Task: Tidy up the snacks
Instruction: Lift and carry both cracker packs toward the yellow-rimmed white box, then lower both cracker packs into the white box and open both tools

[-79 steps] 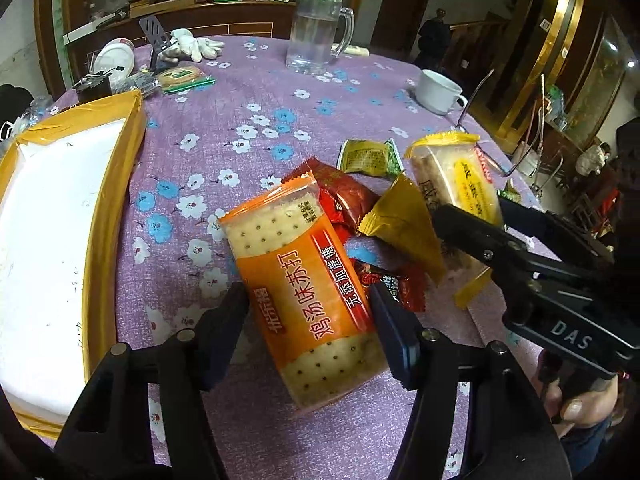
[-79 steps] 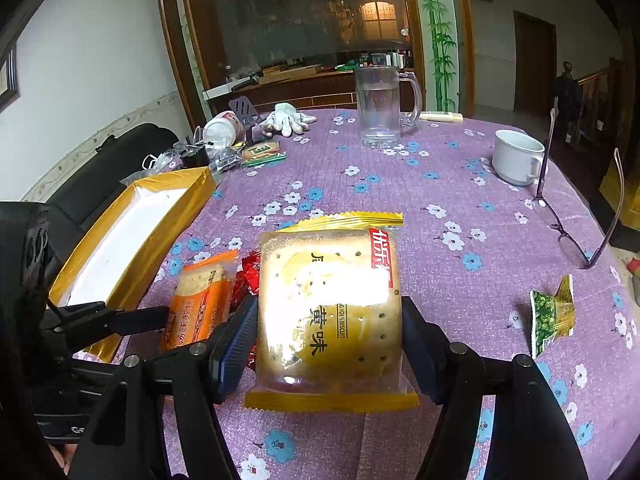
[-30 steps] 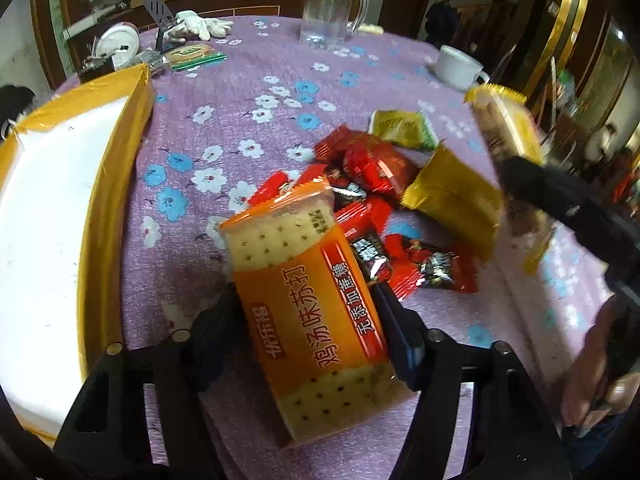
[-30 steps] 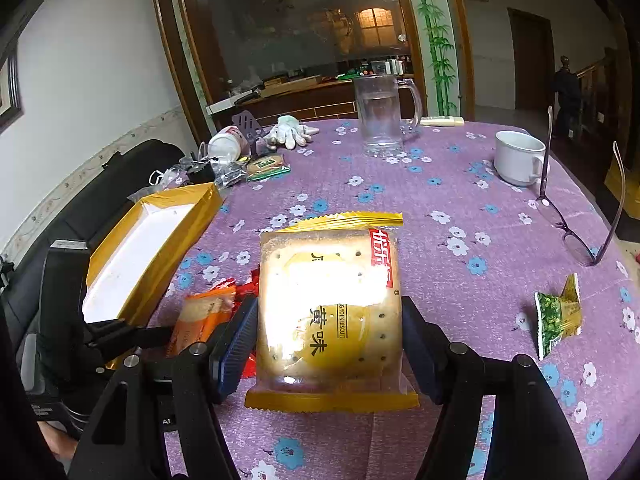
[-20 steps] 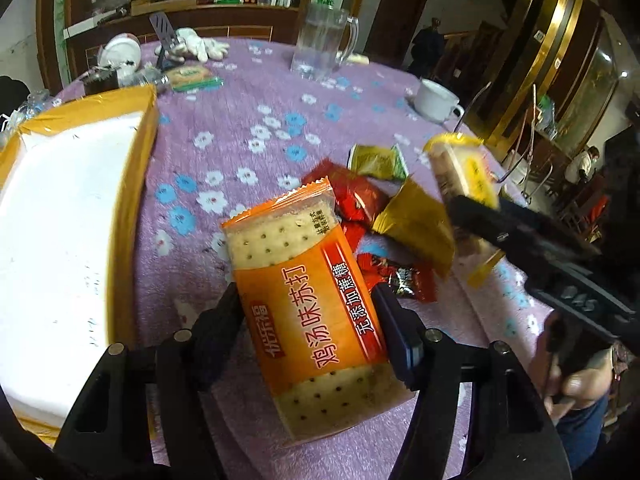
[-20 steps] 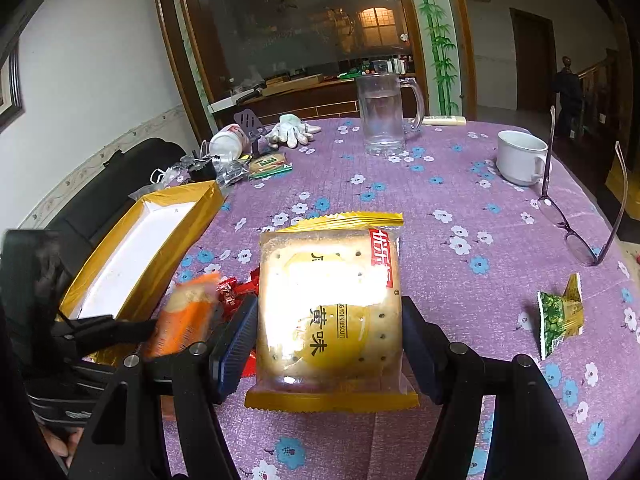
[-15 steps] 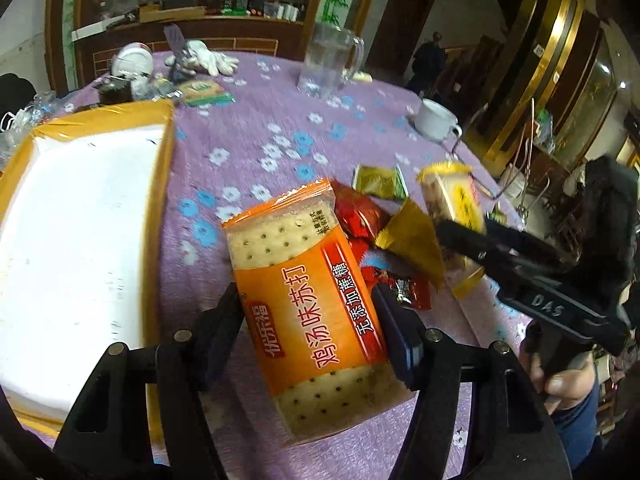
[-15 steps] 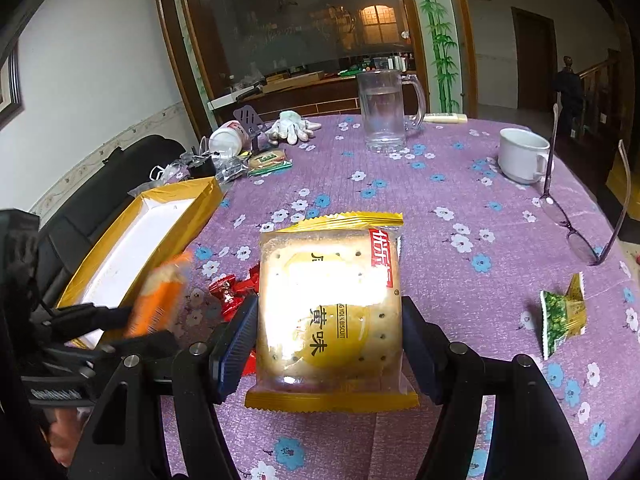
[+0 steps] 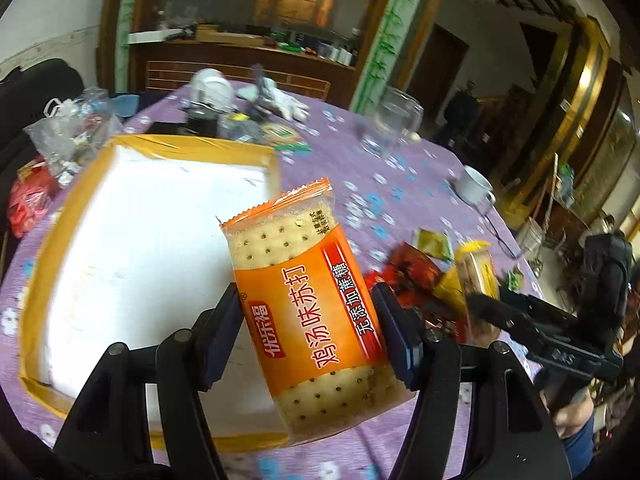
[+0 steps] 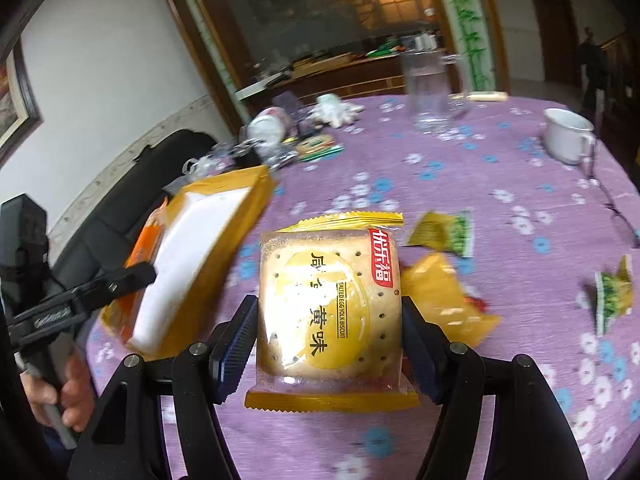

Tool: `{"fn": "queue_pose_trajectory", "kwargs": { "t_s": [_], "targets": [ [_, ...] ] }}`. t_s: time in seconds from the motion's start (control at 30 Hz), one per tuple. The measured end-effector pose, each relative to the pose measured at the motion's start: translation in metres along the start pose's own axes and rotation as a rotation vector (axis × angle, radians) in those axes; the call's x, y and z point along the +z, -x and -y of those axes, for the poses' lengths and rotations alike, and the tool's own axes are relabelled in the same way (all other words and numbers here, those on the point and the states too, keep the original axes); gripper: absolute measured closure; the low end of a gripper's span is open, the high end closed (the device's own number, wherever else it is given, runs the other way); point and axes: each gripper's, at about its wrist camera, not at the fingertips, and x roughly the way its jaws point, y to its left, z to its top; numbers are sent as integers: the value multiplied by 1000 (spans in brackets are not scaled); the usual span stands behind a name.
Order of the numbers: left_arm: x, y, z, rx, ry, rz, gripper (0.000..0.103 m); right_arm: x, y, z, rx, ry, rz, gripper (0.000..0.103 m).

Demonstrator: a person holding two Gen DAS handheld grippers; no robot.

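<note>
While both packs are off the purple tabletop [image 10: 500,168] | left tool [image 9: 310,334] clamps orange cracker pack [image 9: 304,300] over white tray [image 9: 132,248] at its 9 o'clock, likely to drop in | right tool [image 10: 328,346] grips yellow biscuit pack [image 10: 328,300], waiting.

Both handheld grippers, the left gripper [image 9: 310,336] and the right gripper [image 10: 328,346], are matte black with round silver screws; ribbed dark-blue pads [image 10: 236,346] line the fingers.

Both wrist fisheyes are looking steeply down along their fingers from close above, sharing the purple floral tablecloth [image 9: 408,184] [image 10: 500,168] and yellow-rimmed white box [image 9: 260,156] [image 10: 240,184].
</note>
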Motion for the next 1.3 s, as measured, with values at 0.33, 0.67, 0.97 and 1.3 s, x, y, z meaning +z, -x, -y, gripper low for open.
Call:
{"fn": "queue_pose_trajectory", "kwargs": {
  "t_s": [0.33, 0.67, 0.97, 1.3],
  "targets": [
    [24, 17, -61, 72, 42, 29, 39, 24, -29, -66, 114, 45, -92, 34],
    [68, -13, -99, 134, 2, -25, 39, 79, -88, -125, 172, 20, -161, 34],
    [81, -70, -124, 185, 0, -134, 39, 115, -167, -142, 125, -30, -225, 34],
    [75, -103, -135, 180, 2, -211, 39, 125, -236, -146, 98, -59, -320, 34]
  ]
}}
